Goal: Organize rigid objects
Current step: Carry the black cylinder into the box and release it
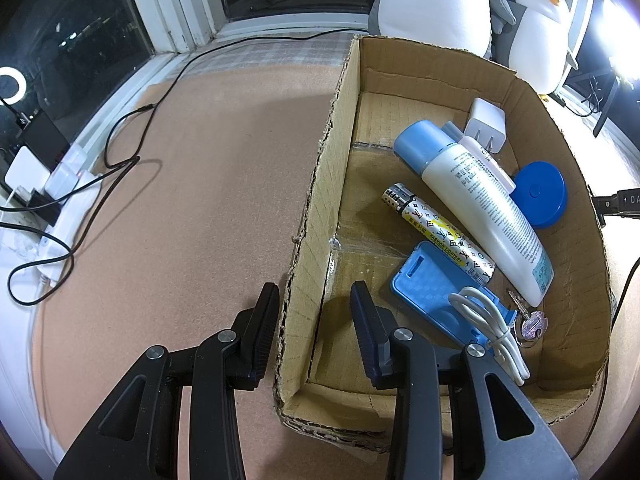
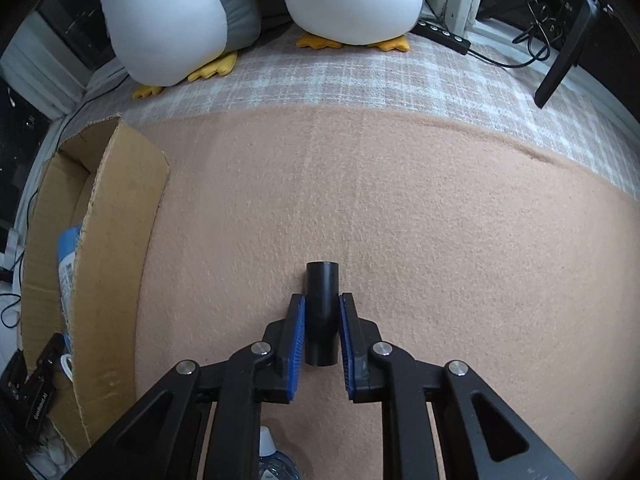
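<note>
A cardboard box [image 1: 320, 184] lies on the pink blanket. In it are a white bottle with a blue cap [image 1: 472, 196], a patterned lighter [image 1: 436, 228], a blue round lid [image 1: 540, 194], a white charger [image 1: 486, 124], a blue phone case [image 1: 432, 288], a white cable [image 1: 492, 328] and a key [image 1: 530, 324]. My left gripper [image 1: 314, 300] is open and straddles the box's left wall, touching nothing. My right gripper [image 2: 322, 312] is shut on a black tube [image 2: 322, 304] that lies on the blanket, right of the box [image 2: 116, 248].
Two plush penguins [image 2: 248, 12] sit at the far edge of the plaid cloth. Black cables [image 1: 120, 160] and a power strip [image 1: 52, 184] lie left of the box. A black remote [image 2: 444, 34] and a black stand [image 2: 564, 56] are at the far right. A water bottle [image 2: 272, 460] shows under my right gripper.
</note>
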Available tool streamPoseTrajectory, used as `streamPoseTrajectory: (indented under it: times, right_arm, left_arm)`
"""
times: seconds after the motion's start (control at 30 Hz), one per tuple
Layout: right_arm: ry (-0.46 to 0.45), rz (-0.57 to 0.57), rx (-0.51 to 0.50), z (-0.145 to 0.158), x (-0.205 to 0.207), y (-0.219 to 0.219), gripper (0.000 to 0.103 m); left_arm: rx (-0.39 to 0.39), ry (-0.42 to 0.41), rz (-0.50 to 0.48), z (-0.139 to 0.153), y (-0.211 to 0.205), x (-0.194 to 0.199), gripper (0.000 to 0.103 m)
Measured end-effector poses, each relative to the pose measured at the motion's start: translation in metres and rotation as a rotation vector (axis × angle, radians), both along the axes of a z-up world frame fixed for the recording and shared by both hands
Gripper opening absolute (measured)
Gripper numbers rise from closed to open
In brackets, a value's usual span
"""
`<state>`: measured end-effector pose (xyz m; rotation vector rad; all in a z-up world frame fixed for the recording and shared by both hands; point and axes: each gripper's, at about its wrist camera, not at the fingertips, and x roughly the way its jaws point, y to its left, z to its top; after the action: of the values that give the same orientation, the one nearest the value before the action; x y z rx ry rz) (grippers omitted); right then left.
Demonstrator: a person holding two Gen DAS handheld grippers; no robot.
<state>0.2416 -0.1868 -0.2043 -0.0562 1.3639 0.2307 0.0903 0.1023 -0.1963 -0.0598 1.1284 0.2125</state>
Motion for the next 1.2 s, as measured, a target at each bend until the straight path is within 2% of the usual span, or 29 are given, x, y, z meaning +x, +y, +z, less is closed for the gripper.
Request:
streamPoseTrajectory:
  times: [0.27, 0.6, 0.77, 1.2]
  right_arm:
    - [-0.024, 0.029, 0.039, 0.008, -0.01, 0.002, 0.015]
    - [-0.188, 0.142, 0.102, 0.069, -0.027, 0.043, 0.015]
    - [-0.22, 0.203, 0.147, 0.087, -0.027, 0.082, 0.015]
    - [-0.224, 0.3, 0.176, 0.084, -0.035, 0.132, 0.015]
  left_arm:
    - [0.0, 0.0, 0.0, 0.0, 0.0, 0.0, 0.036]
    - [0.001, 0.0, -0.001, 0.0, 0.0, 0.0, 0.036]
    - [0.002, 0.0, -0.001, 0.0, 0.0, 0.0, 0.036]
    - [0.001, -0.001, 0.0, 0.0, 0.0, 0.0, 0.036]
